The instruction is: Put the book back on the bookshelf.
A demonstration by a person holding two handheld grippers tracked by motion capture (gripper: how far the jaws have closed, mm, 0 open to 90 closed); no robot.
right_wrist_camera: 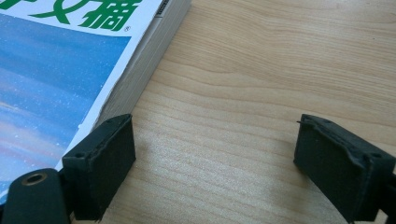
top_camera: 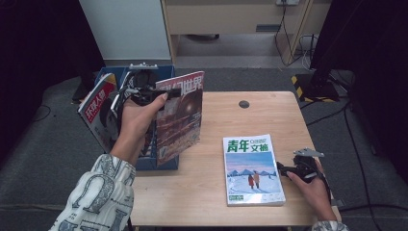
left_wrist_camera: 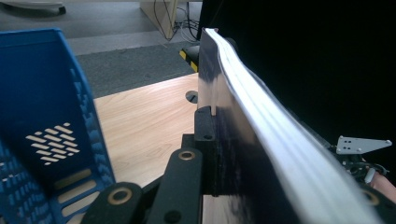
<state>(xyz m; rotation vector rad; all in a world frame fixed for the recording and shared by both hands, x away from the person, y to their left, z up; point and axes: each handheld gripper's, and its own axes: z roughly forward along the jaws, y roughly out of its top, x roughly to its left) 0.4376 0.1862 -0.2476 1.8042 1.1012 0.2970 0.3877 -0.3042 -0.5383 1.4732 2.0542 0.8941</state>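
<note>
My left gripper (top_camera: 161, 94) is shut on the upper edge of a dark red magazine (top_camera: 180, 115) and holds it upright above the blue rack (top_camera: 163, 163). In the left gripper view the gripper's (left_wrist_camera: 212, 116) jaws pinch the magazine (left_wrist_camera: 261, 130) edge-on, with the rack's wall (left_wrist_camera: 42, 116) to the left. A second red magazine (top_camera: 98, 113) leans in the rack's left side. A book with a green title and a snowy cover (top_camera: 252, 168) lies flat on the table. My right gripper (top_camera: 280, 169) rests open beside its right edge. In the right gripper view the gripper (right_wrist_camera: 215, 140) has bare wood between its jaws, and the book (right_wrist_camera: 70, 56) lies at the left.
The wooden table (top_camera: 231, 120) has a round cable hole (top_camera: 244, 104) near its far edge. The rack overhangs the table's left edge. Grey carpet with cables (top_camera: 346, 120) surrounds the table, and a wooden cabinet (top_camera: 231, 19) stands behind it.
</note>
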